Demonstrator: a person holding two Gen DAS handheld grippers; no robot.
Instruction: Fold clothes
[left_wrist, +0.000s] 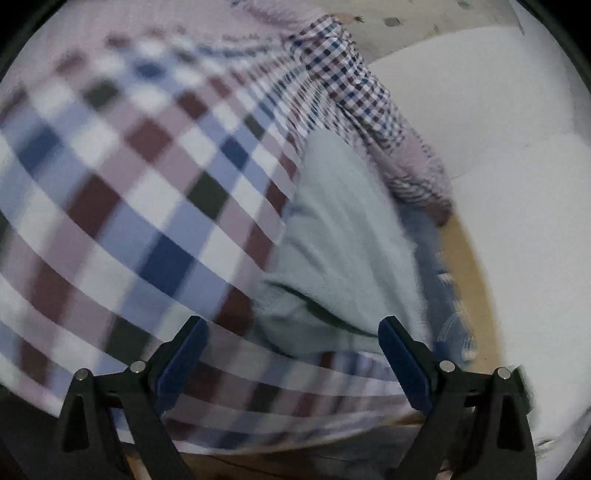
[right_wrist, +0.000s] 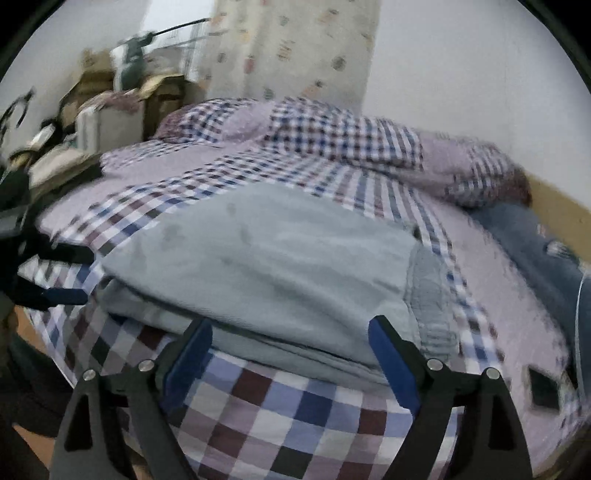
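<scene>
A pale grey-blue garment (right_wrist: 266, 258) lies folded flat on a checked bedspread (right_wrist: 280, 417), its near edge showing stacked layers. My right gripper (right_wrist: 290, 332) stands open just in front of that near edge, nothing between its blue pads. In the left wrist view the same garment (left_wrist: 340, 236) stretches away from the camera. My left gripper (left_wrist: 293, 332) is open at its near end, its fingers on either side of the cloth without closing on it. The left gripper's fingers (right_wrist: 55, 295) show at the left edge of the right wrist view, beside the garment's left corner.
A dark blue garment (right_wrist: 532, 243) lies at the bed's right side by a wooden rail (right_wrist: 561, 206). Checked pillows (right_wrist: 332, 129) sit at the head. Cluttered boxes (right_wrist: 110, 96) stand left of the bed. A white wall (left_wrist: 498, 184) runs along the right.
</scene>
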